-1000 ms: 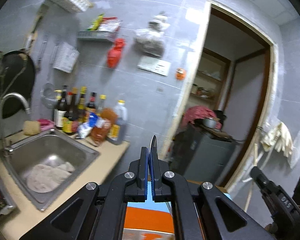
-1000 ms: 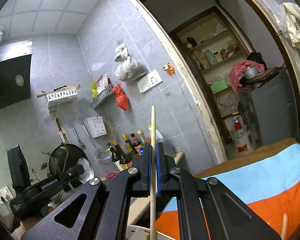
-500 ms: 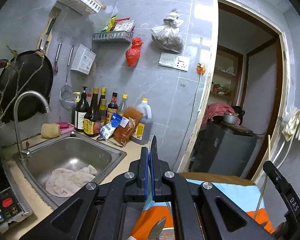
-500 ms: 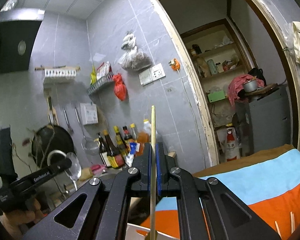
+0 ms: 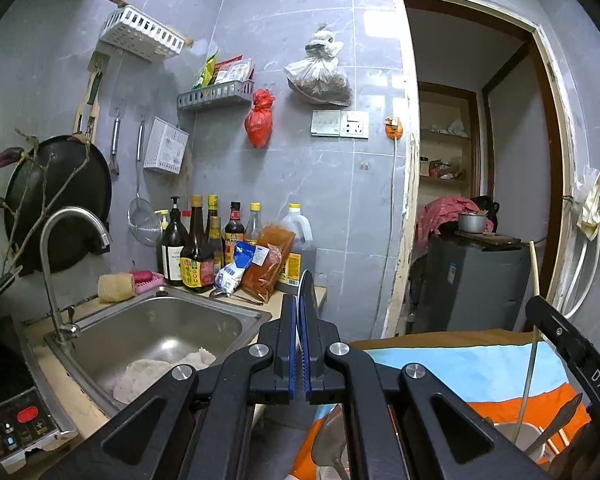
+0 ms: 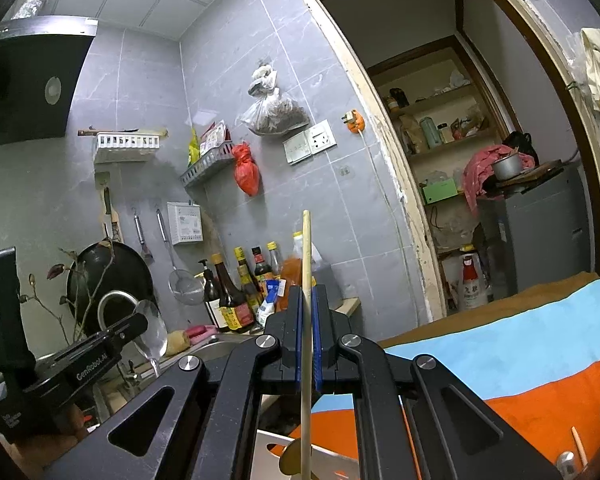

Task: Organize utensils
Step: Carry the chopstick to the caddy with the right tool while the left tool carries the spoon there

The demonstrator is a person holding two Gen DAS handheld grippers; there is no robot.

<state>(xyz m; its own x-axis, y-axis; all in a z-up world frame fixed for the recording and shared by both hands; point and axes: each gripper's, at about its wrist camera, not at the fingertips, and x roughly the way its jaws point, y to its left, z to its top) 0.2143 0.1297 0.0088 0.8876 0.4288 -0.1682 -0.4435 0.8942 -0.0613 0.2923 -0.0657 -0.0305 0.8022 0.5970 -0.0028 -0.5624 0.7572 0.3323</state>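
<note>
My left gripper (image 5: 299,344) is shut on a metal spoon (image 5: 305,280), seen edge-on between the pads; its bowl (image 6: 152,330) shows in the right wrist view. My right gripper (image 6: 308,336) is shut on a wooden chopstick (image 6: 307,264) held upright; it also shows in the left wrist view (image 5: 529,356), reaching down into a white holder (image 5: 516,438) with another utensil (image 5: 556,424) in it. A white rack edge (image 6: 312,456) lies below the right gripper. Loose chopsticks (image 6: 580,446) lie on the striped cloth.
A cloth in orange, blue and brown stripes (image 6: 500,360) covers the table. A steel sink (image 5: 152,336) with a rag, a tap (image 5: 56,248) and sauce bottles (image 5: 204,248) stand left. A doorway (image 5: 480,200) opens behind.
Both grippers have tilted downward, bringing the sink, table and holder more into view. The chopstick's lower end now reaches into the white holder. Both grips are unchanged.
</note>
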